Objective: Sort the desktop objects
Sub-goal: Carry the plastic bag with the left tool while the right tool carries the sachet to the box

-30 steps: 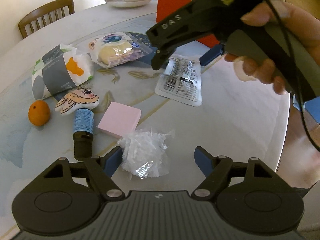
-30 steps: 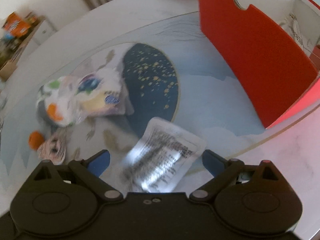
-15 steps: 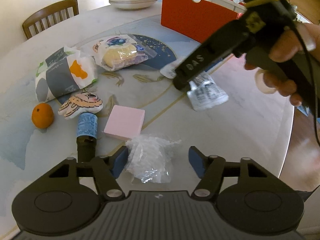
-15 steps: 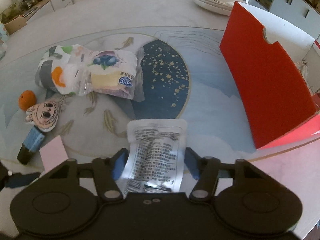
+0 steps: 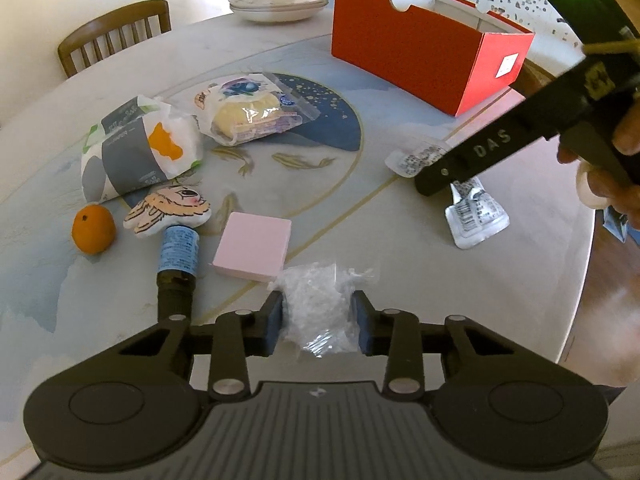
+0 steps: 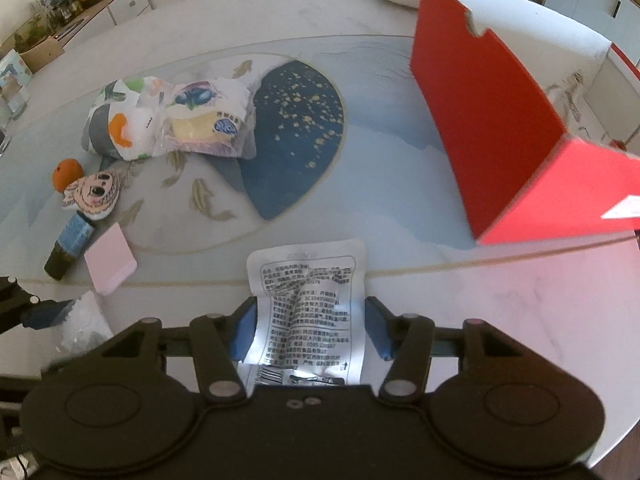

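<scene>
Closing my left claw [image 5: 318,322] on the crinkled clear bag [image 5: 320,312], just beside the pink pad [image 5: 253,245]; my right claw [image 6: 310,328] closes around the printed sachet [image 6: 308,312], lifted off the table [image 5: 400,264] well right of that pad.

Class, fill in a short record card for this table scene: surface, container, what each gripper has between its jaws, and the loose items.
Surface: round patterned table
Container: open red cardboard box
Left gripper: jaws closing on crinkled clear plastic bag
Right gripper: jaws closing on silver printed sachet
Loose items: pink square notepad, small orange fruit, blue-labelled dark bottle
</scene>
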Demonstrator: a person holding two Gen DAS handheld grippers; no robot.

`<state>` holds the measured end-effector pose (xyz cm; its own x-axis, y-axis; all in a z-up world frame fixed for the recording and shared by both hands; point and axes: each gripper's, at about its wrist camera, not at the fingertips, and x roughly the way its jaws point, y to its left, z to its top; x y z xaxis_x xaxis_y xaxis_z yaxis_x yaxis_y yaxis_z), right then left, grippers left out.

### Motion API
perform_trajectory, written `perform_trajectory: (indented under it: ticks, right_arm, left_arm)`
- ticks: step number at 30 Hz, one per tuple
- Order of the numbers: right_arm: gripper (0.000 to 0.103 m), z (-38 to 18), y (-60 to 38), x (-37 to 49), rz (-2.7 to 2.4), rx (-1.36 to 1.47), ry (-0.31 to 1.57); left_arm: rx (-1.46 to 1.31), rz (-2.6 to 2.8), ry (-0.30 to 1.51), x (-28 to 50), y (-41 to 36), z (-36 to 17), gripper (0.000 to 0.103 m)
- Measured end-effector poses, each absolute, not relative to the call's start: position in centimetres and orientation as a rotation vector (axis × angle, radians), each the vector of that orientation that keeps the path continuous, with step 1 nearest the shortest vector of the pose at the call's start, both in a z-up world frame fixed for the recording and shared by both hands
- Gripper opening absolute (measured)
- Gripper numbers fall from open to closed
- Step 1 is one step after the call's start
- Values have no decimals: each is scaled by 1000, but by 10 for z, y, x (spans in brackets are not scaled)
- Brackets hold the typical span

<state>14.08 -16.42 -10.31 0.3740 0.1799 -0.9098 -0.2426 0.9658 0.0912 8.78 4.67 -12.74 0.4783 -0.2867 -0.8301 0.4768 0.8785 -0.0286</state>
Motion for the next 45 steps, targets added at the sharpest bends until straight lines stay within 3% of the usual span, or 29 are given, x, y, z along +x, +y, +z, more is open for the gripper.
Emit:
perform_trajectory:
  ticks: [24,45]
  right_arm:
    - [54,-46,-242,110,301,-77,1086]
    - [54,17,-358,158,306,-71,994]
  left_arm:
    - [183,-516,881,93,-25,-83,33]
    - [207,-596,753,140,-127,-23,33]
